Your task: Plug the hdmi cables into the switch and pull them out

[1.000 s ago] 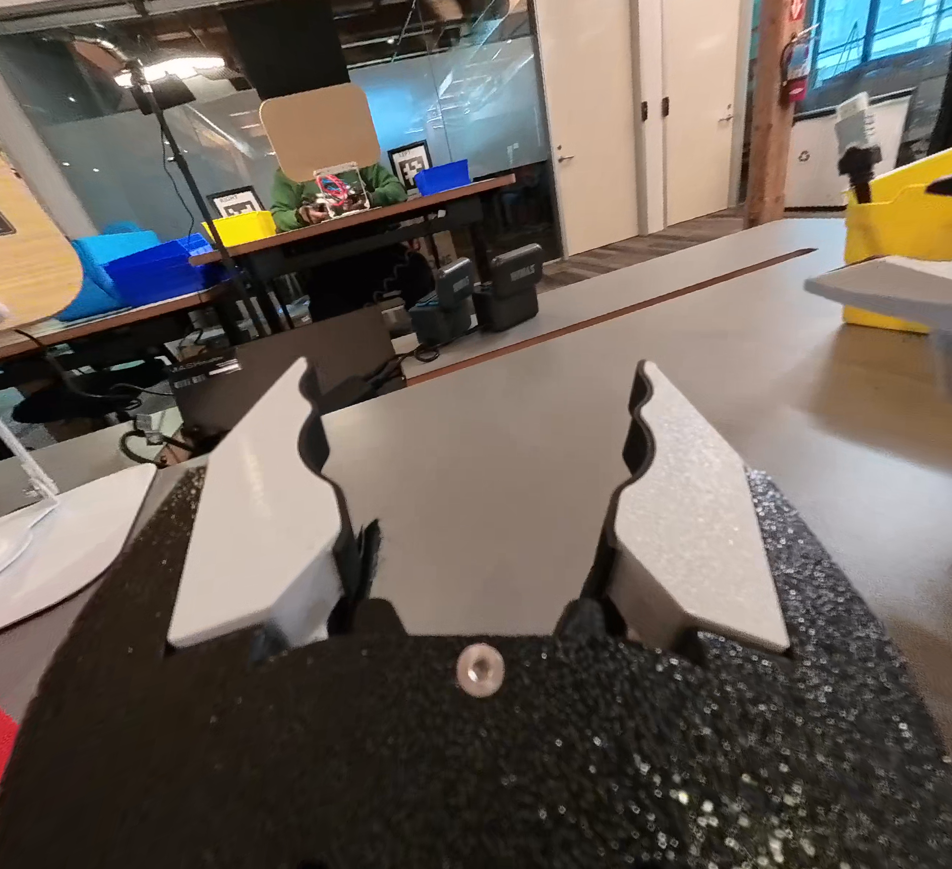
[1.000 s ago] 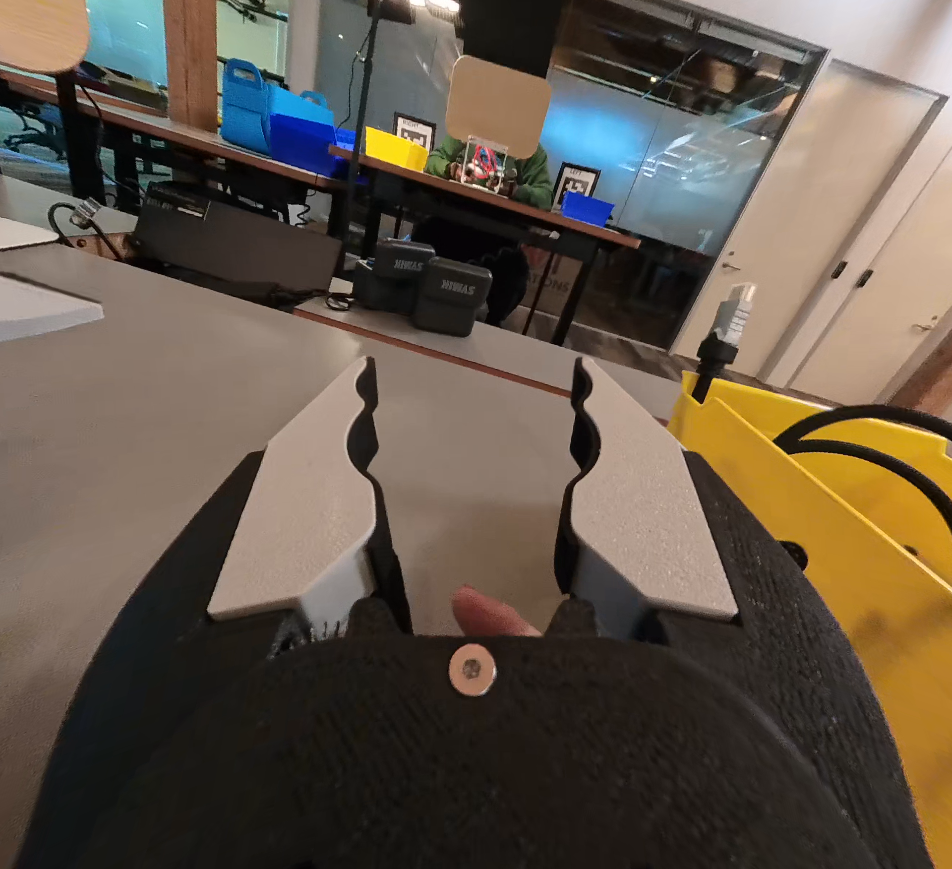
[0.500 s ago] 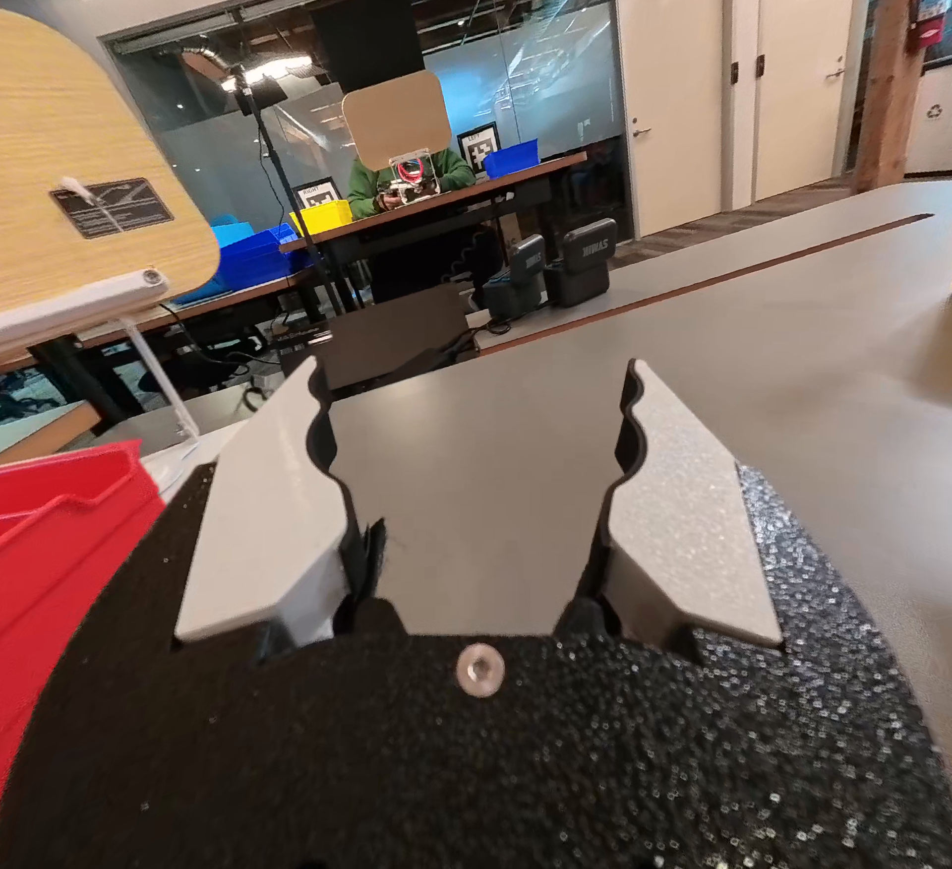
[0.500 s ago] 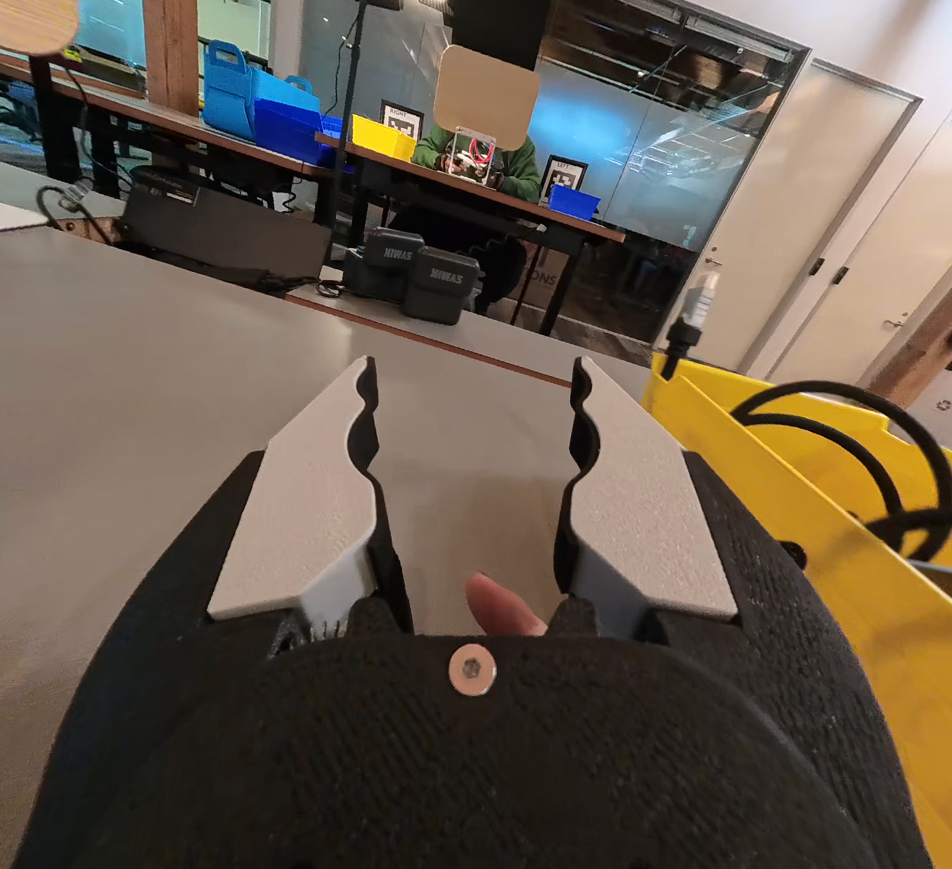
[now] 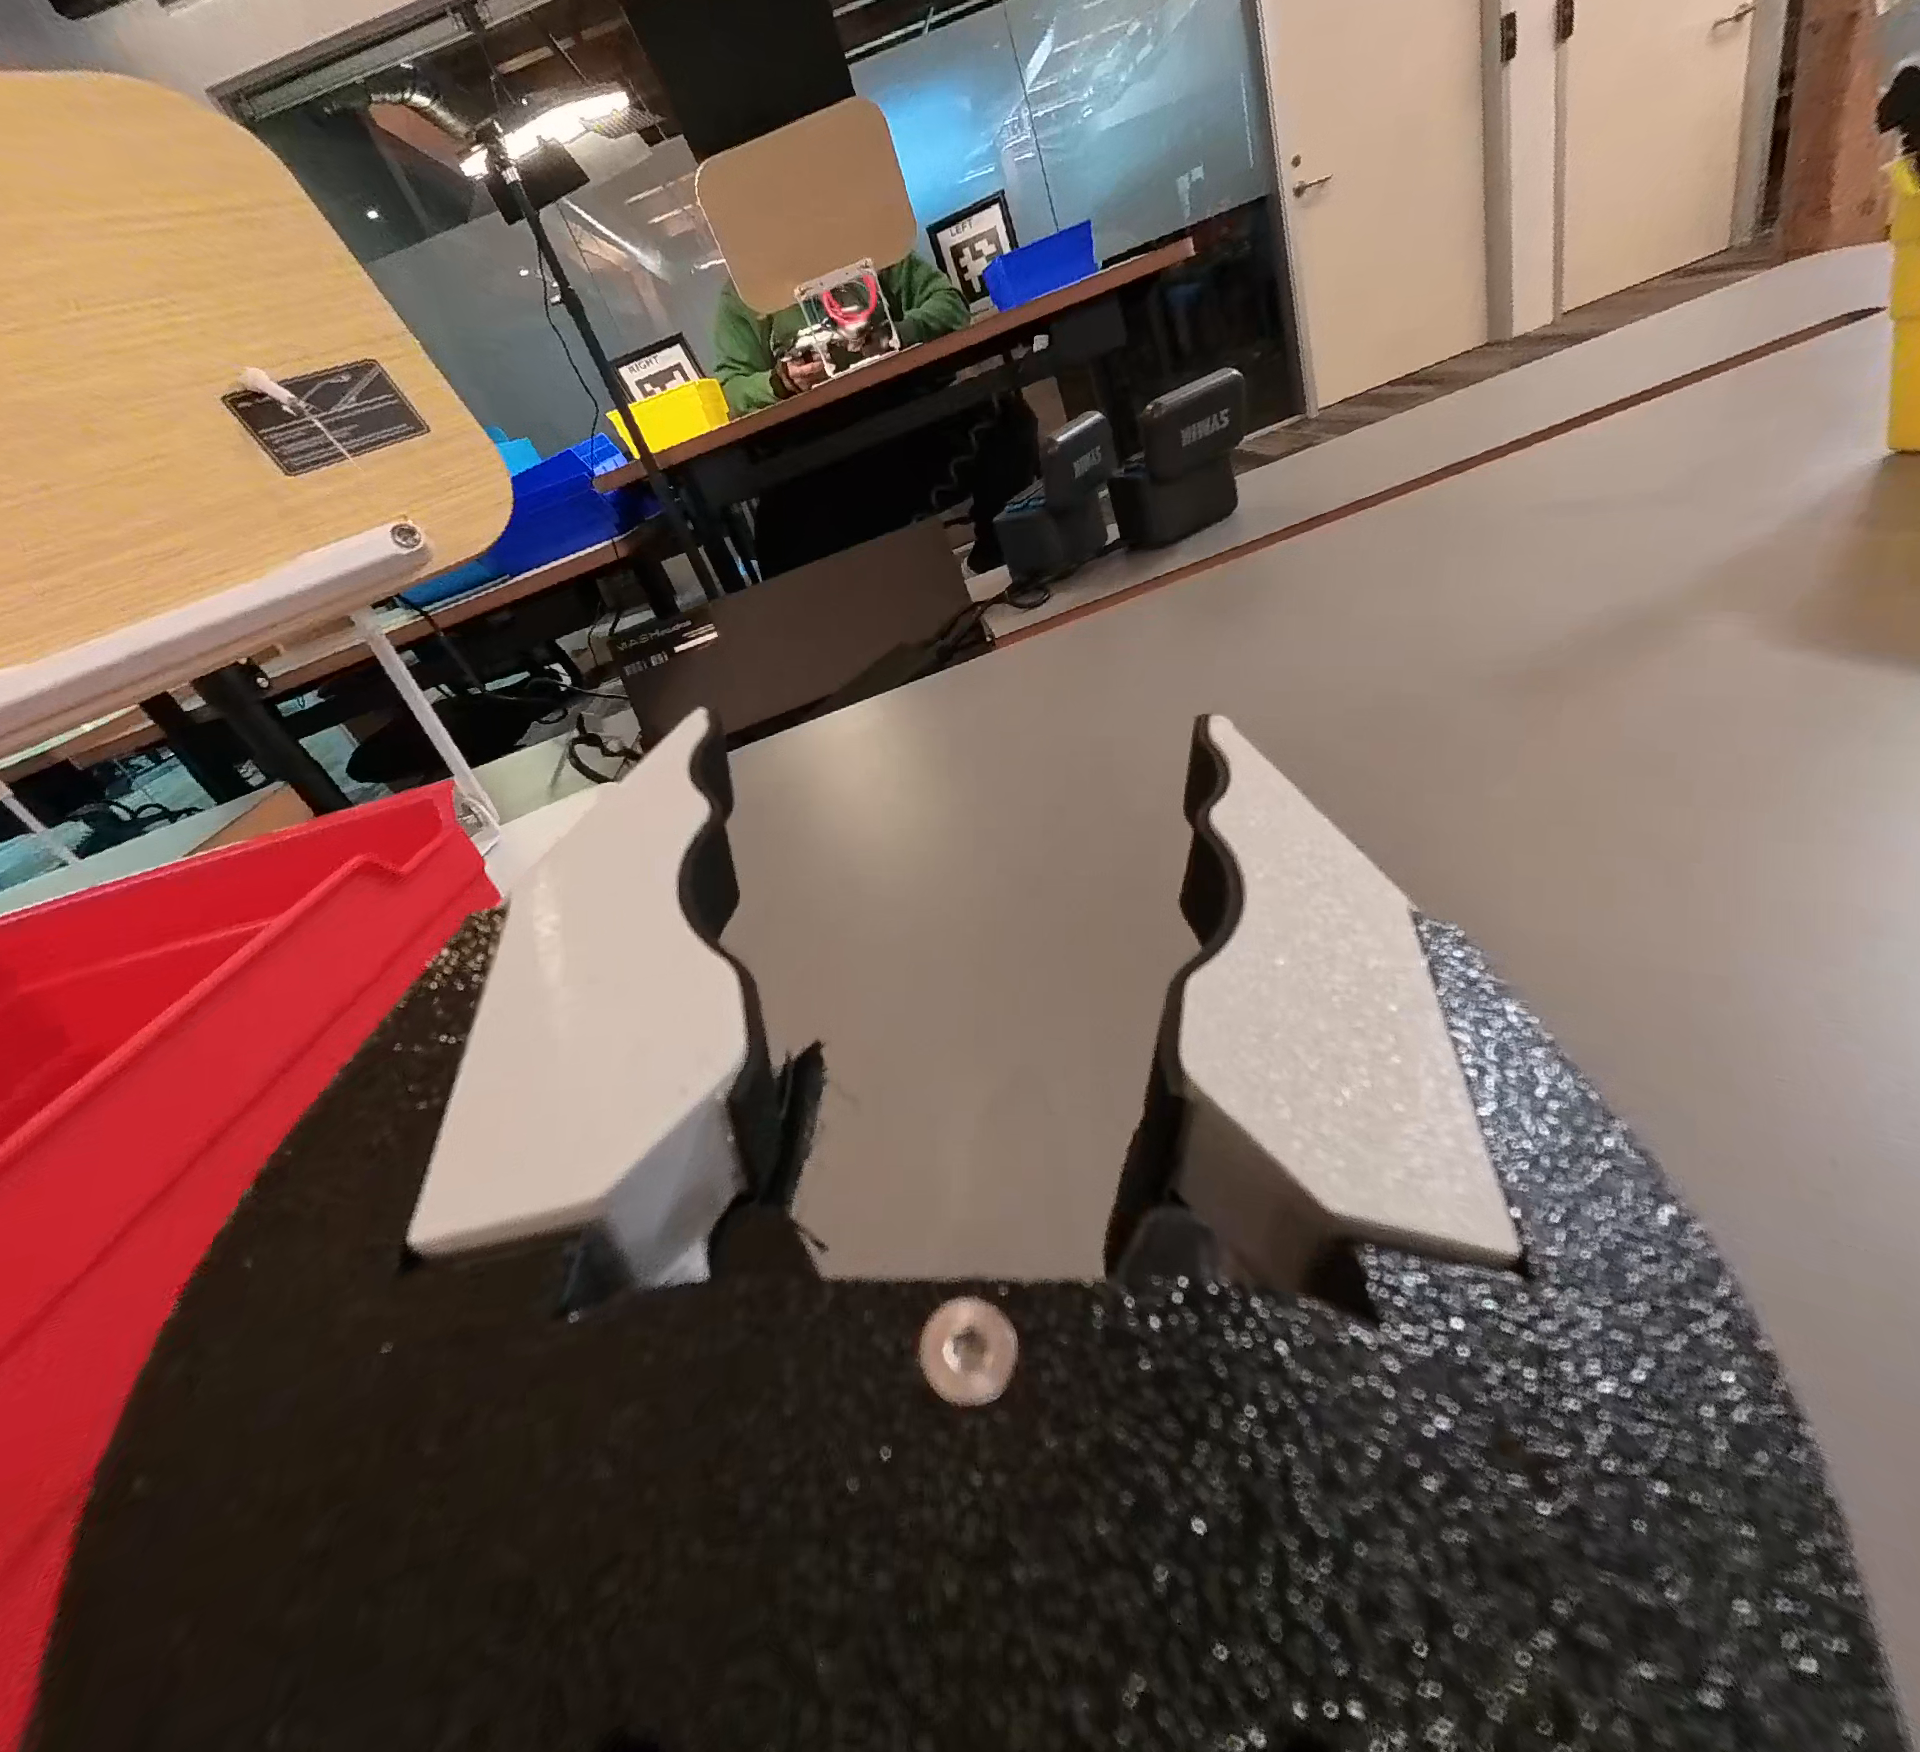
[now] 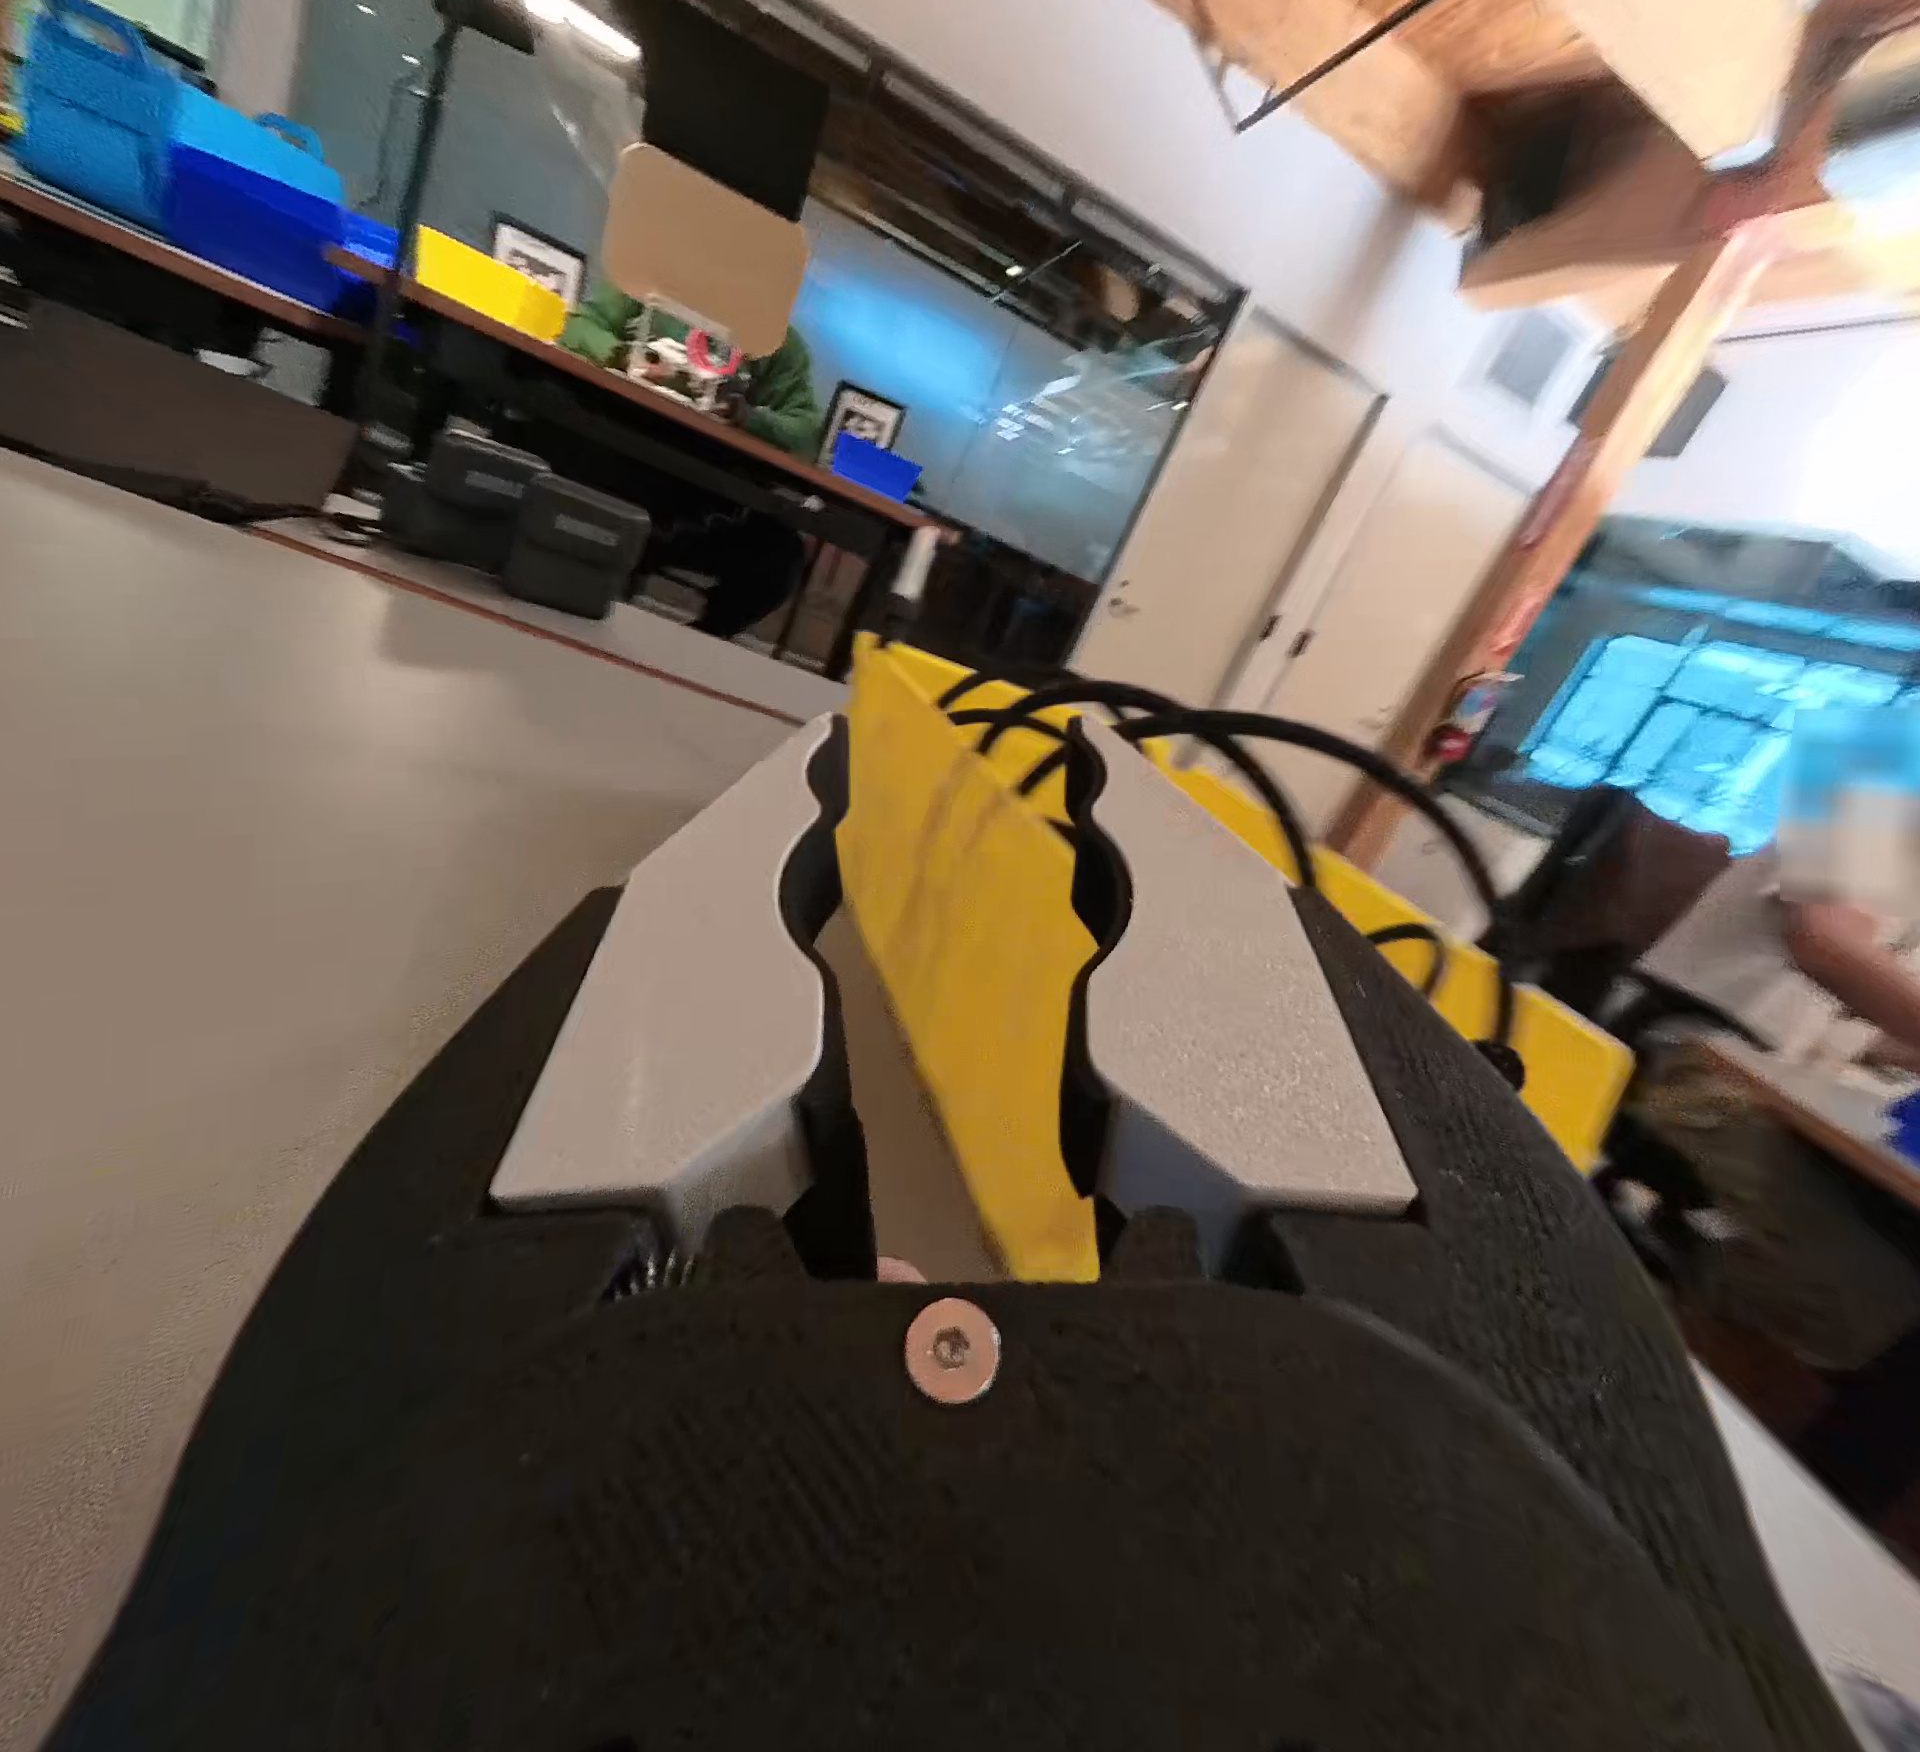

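My left gripper (image 5: 956,726) is open and empty, low over the grey table (image 5: 1455,767). My right gripper (image 6: 956,736) is open with a narrower gap and holds nothing. It points at the near wall of a yellow bin (image 6: 935,923), which sits just ahead of it. Black cables (image 6: 1226,736) loop up out of that bin. The same bin shows at the far right edge of the left wrist view (image 5: 1903,352). No switch is in view, and no cable plug shows clearly. A fingertip shows at the base of the right jaws.
A red bin (image 5: 156,1027) sits close on the left of the left gripper. A wooden board (image 5: 156,352) on a white stand hangs over it. Black cases (image 5: 1184,476) stand at the table's far edge. A person (image 5: 831,320) sits at a far table; another (image 6: 1818,954) is at right.
The left gripper has swung left, bringing the red bin and wooden board into view. The right gripper has swung right and tilted toward the yellow bin, and its jaws have narrowed.
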### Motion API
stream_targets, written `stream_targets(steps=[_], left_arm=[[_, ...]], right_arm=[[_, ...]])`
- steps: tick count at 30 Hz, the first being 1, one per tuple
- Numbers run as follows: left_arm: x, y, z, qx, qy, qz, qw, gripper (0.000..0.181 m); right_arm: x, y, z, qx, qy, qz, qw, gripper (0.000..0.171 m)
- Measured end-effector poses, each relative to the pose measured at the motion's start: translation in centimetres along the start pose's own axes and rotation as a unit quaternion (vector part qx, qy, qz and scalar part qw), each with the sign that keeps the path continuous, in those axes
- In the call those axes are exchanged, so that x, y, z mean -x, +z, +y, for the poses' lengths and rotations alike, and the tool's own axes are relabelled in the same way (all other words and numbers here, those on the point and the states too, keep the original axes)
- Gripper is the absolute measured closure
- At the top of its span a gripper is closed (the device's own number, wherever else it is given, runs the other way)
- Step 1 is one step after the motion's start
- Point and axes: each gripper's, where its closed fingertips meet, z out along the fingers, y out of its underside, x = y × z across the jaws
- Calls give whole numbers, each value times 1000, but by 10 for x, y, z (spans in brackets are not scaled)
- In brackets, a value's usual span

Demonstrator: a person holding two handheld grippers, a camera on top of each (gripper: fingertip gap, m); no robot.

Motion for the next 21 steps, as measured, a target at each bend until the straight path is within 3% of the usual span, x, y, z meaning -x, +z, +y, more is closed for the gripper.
stream_targets(steps=[4, 10, 15, 21], left_arm=[[-3, 3, 3, 11, 9, 7, 1000, 98], [-10, 3, 4, 15, 23, 21, 999, 102], [-17, 5, 5, 18, 26, 37, 999, 106], [-24, 6, 6, 20, 49, 46, 998, 109]], right_arm=[[-57, 0, 8, 2, -58, 86, 995, 130], [-149, -4, 52, 71, -33, 189, 979, 130], [-190, -3, 105, 199, 35, 165, 966, 124], [-226, 0, 145, 238, 113, 172, 949, 123]])
